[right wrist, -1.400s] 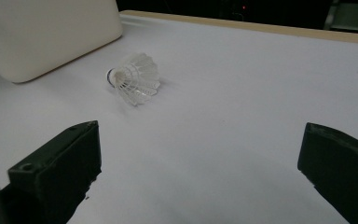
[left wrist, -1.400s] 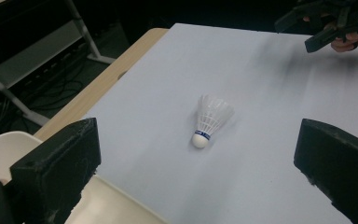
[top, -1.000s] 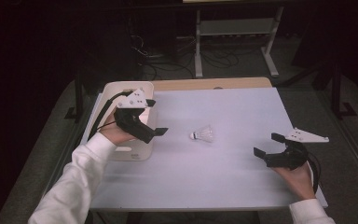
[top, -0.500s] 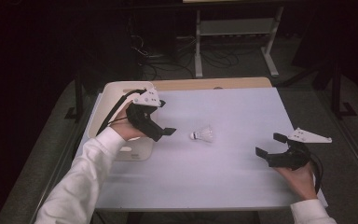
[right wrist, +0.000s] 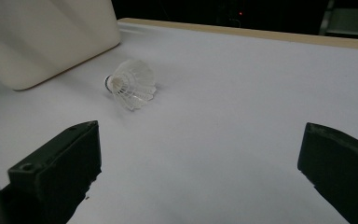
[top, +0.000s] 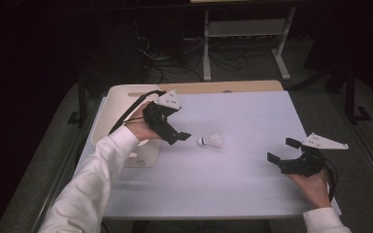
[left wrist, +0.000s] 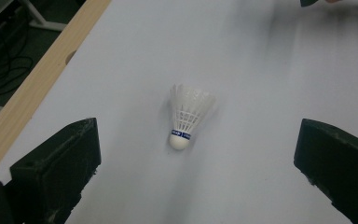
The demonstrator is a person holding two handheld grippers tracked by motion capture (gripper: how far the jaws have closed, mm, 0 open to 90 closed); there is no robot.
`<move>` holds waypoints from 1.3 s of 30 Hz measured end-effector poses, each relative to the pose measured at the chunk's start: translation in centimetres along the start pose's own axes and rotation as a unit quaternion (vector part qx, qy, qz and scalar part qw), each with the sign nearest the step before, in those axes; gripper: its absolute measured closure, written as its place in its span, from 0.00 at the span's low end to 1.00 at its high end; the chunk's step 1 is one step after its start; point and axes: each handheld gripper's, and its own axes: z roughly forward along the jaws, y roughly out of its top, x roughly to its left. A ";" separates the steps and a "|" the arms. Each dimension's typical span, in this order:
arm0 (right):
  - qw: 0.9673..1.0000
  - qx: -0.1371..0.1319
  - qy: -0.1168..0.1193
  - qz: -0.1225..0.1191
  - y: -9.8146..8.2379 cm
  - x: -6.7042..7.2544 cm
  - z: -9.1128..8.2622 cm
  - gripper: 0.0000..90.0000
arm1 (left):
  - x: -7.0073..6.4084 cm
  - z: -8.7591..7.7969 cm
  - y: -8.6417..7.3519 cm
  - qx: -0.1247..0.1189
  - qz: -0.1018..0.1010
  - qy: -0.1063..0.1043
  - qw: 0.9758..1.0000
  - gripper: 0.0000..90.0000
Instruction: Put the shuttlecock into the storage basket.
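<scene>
A shuttlecock [top: 211,141] is seen lying on its side near the middle of the counter [top: 243,194], cork toward the left gripper [top: 183,137]. That gripper is held just beside it, apart, jaws spread wide; in the left gripper view the shuttlecock [left wrist: 188,116] is framed between them. The right gripper [top: 281,150] is rested well apart at the counter's right, jaws likewise wide, nothing held. A white bin [top: 121,97] stands at the left edge. The step in hand is judged to be the approach. Next, the jaws must be brought around the cork and closed lightly, the skirt being easily crushed.
</scene>
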 end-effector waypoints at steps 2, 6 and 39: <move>1.000 0.001 0.000 0.002 0.0 0.1 0.0 0.00 | 0.1 0.3 0.2 0.002 -0.002 -0.002 1.000 0.00; 1.000 -0.002 0.000 -0.001 0.0 0.1 0.0 0.00 | 0.4 1.2 0.7 0.011 0.005 -0.005 1.000 0.00; 1.000 -0.006 0.009 0.006 0.0 0.0 -0.2 0.00 | 1.4 8.2 1.9 0.099 0.022 -0.049 0.994 0.02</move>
